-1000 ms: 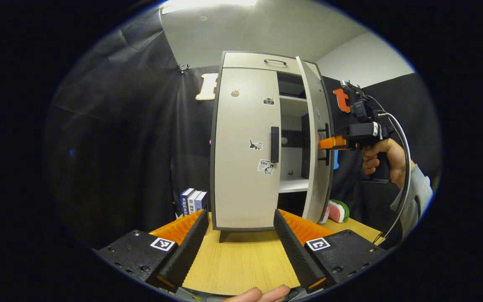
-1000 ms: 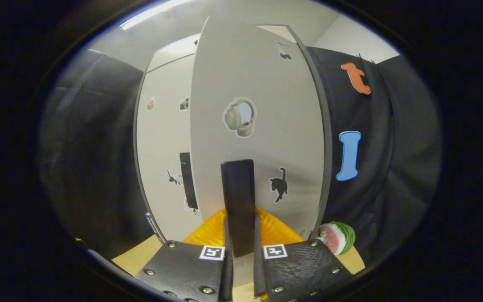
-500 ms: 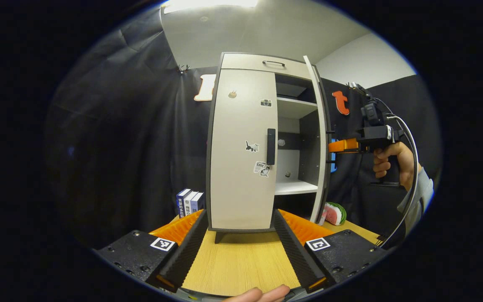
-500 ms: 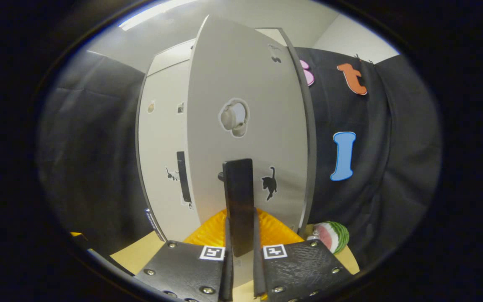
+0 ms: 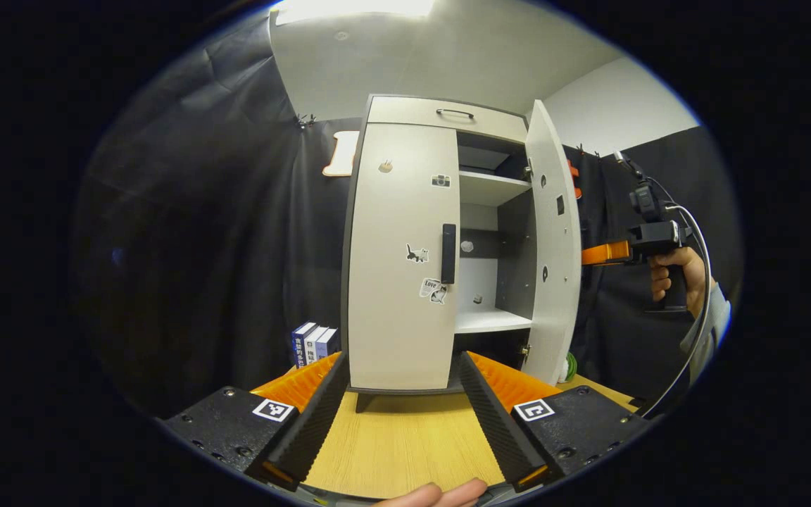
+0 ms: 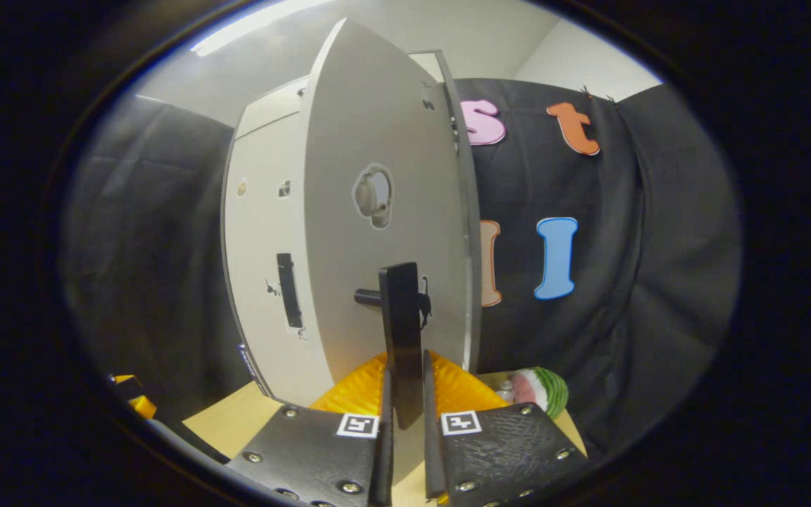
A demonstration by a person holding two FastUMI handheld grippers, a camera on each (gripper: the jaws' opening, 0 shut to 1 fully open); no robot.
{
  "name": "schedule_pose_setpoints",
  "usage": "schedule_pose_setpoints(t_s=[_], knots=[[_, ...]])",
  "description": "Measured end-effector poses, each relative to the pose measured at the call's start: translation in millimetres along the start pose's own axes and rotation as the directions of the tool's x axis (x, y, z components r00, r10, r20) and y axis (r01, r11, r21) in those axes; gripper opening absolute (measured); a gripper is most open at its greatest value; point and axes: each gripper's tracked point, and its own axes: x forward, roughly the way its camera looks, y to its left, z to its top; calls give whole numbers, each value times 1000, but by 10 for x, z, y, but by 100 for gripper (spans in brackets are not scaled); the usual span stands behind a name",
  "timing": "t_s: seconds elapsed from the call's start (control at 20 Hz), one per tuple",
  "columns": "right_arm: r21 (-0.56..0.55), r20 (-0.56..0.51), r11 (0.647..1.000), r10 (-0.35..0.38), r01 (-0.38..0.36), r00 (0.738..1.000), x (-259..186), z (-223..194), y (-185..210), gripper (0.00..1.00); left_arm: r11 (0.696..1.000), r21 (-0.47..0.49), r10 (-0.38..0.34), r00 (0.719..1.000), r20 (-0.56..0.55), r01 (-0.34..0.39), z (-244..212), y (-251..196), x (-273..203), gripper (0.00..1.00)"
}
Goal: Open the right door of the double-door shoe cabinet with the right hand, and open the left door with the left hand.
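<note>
On the table [image 5: 405, 443] stands the cabinet [image 5: 405, 246]: right gripper [image 6: 403, 422] clenched on the right door's handle [image 6: 401, 338], door swung wide; left gripper [image 5: 400, 415] spread apart near the closed left door [image 5: 400, 296].

Shoe cabinet [image 5: 405, 260], standing on the wooden table [image 5: 398, 443]. Right door [image 5: 553, 246] swung wide, baring the shelves [image 5: 490, 320]: open access to the cabinet's right half. Left door [image 5: 400, 257] closed, its dark handle [image 5: 448, 253] at the inner edge with unobstructed approach from the front. Bare tabletop before the cabinet's foot. Books [image 5: 314, 343] stand just beside its left flank; a watermelon slice [image 6: 539, 391] lies beside its right flank, behind the open door.
</note>
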Motion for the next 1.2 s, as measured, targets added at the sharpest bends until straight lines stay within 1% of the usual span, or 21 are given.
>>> schedule_pose_setpoints(t_s=[0.05,0.1,0.15,0.2,0.25,0.3,0.35,0.4,0.45,0.5,0.55,0.6,0.7,0.75,0.85,1.0,1.05,1.1,1.15,1.2], knots=[[0,-1,1000,-28,28,1000,-8,-2,-135,18,1000,2,1,1000,-1,-1,-4,-7,6,96],[-10,10,997,-81,81,997,-50,1,-301,17,1000,0,0,1000,-1,0,-5,-23,3,98],[-27,13,991,-131,131,991,-60,31,-560,1,1000,-4,-1,1000,-1,1,-1,-45,7,98],[-17,17,982,-186,186,982,-94,37,-826,1,1000,-9,-3,1000,-2,3,-6,-77,18,98],[74,-1,992,-105,105,994,-55,2,-774,0,1000,-12,-7,1000,-4,7,-18,-104,39,96],[160,-4,987,-25,25,1000,-68,5,-686,0,1000,-9,-10,1000,-6,10,-28,-116,65,98],[186,-5,983,-10,11,1000,-52,-9,-725,0,1000,-3,-10,1000,-11,10,-38,-128,74,95],[165,9,986,-5,4,1000,-35,27,-770,1,1000,3,-8,1000,-12,8,-50,-143,71,98],[126,11,992,-8,6,1000,-48,32,-787,0,1000,8,-7,1000,-13,7,-56,-143,68,98],[89,20,995,-39,37,999,-44,56,-817,0,1000,12,-5,1000,-15,6,-68,-126,55,98],[59,20,997,-44,43,999,-74,26,-772,3,1000,15,-4,1000,-15,4,-69,-119,58,98],[43,18,998,-36,35,999,-82,15,-736,1,1000,17,-2,1000,-17,3,-78,-126,57,98],[22,22,997,-73,73,997,-91,11,-781,1,1000,13,-1,1000,-21,1,-102,-114,72,98],[6,20,997,-74,73,997,-92,2,-766,0,1000,5,-11,1000,-27,11,-118,-127,90,98],[-14,23,997,-71,71,997,-89,5,-772,0,1000,-6,-17,999,-49,16,-175,-130,121,98],[-60,45,994,-92,95,995,-149,9,-753,2,1000,7,-8,998,-61,8,-196,-77,275,98],[-78,68,991,-101,107,993,-197,53,-767,2,1000,10,-9,997,-70,10,-209,-79,326,98],[-83,90,990,-105,112,990,-323,81,-755,15,1000,8,-15,997,-77,16,-221,-97,378,98],[-85,115,986,-133,143,984,-489,32,-722,32,1000,4,-21,996,-84,21,-216,-105,437,98],[-83,144,984,-145,158,979,-637,40,-683,49,1000,2,-24,996,-85,24,-193,-105,504,98]])
